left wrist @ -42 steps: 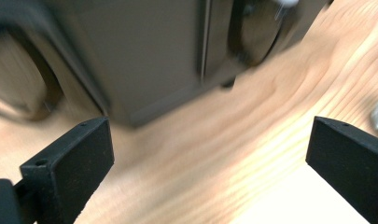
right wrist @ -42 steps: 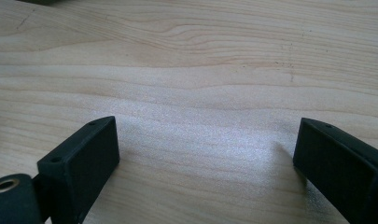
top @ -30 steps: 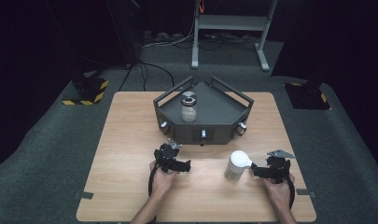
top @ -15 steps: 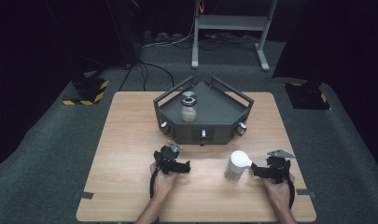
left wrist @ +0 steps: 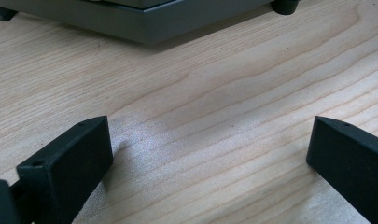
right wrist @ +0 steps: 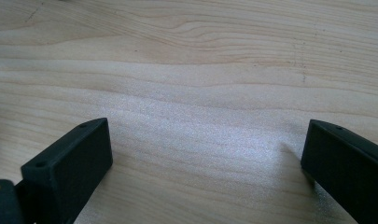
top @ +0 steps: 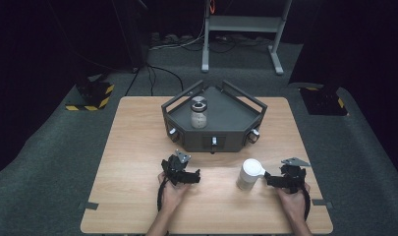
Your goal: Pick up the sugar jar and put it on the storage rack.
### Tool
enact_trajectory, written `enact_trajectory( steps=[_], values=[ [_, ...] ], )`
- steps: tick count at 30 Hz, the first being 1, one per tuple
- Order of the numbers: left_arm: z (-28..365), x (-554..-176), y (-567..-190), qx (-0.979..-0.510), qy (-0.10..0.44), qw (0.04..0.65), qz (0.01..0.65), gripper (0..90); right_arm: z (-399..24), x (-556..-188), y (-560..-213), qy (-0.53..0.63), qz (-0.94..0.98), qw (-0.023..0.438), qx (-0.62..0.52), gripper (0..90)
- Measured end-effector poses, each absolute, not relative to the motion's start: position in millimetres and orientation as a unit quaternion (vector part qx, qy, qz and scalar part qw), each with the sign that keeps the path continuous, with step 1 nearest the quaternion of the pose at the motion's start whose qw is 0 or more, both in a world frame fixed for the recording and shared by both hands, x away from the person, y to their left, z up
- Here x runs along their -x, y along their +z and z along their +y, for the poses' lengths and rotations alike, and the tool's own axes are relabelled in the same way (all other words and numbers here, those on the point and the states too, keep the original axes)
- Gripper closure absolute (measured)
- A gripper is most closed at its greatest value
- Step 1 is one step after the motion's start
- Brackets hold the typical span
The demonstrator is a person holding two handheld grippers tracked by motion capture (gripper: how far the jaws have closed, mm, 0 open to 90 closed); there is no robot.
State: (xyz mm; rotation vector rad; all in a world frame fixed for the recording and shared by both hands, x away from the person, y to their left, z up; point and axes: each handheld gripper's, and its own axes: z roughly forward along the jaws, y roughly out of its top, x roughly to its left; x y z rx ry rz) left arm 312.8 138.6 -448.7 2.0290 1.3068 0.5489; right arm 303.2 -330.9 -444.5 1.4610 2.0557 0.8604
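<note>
Both pairs of fingers stand spread wide with bare wood between them. In the left gripper view the left gripper [left wrist: 210, 158] rests low over the worktop [left wrist: 214, 93], its fingers [left wrist: 70, 158] apart and empty, and the grey edge of the tray [left wrist: 144, 23] runs across the top of the picture. In the right gripper view the right gripper [right wrist: 207, 161] is the same: fingers [right wrist: 72, 158] parted, holding nothing, only wood grain ahead.

From above, the left gripper [top: 183, 173] sits near the front middle of the worktop [top: 132, 147], just short of the tray [top: 211, 123]. The right gripper [top: 280, 178] lies to the right, its fingers pointing toward a white cup [top: 249, 173] that stands upright just beside them; I cannot tell whether they touch it.

I judge this the opening step: nothing is grasped, and the cup is the nearest thing to take. The next move likely calls for the right gripper to slide forward until the fingers straddle the cup's wall, then close gently so it does not tip.

The high view gives what the gripper views lack: the cup itself, the jar [top: 199, 112] standing inside the tray, and how both hands lie. The gripper views, in turn, show plainly how wide the fingers gape, which is small and hard to read from above.
</note>
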Motion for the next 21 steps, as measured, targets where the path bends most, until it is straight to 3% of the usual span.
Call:
enact_trajectory(
  steps=[21],
  values=[
    [139.7,-313.4,-448.8,-0.779,0.206,0.33,0.492,0.3,-330.8,-303.3,-444.5,0.314,0.75,0.236,-0.533,1.3]
  ],
)
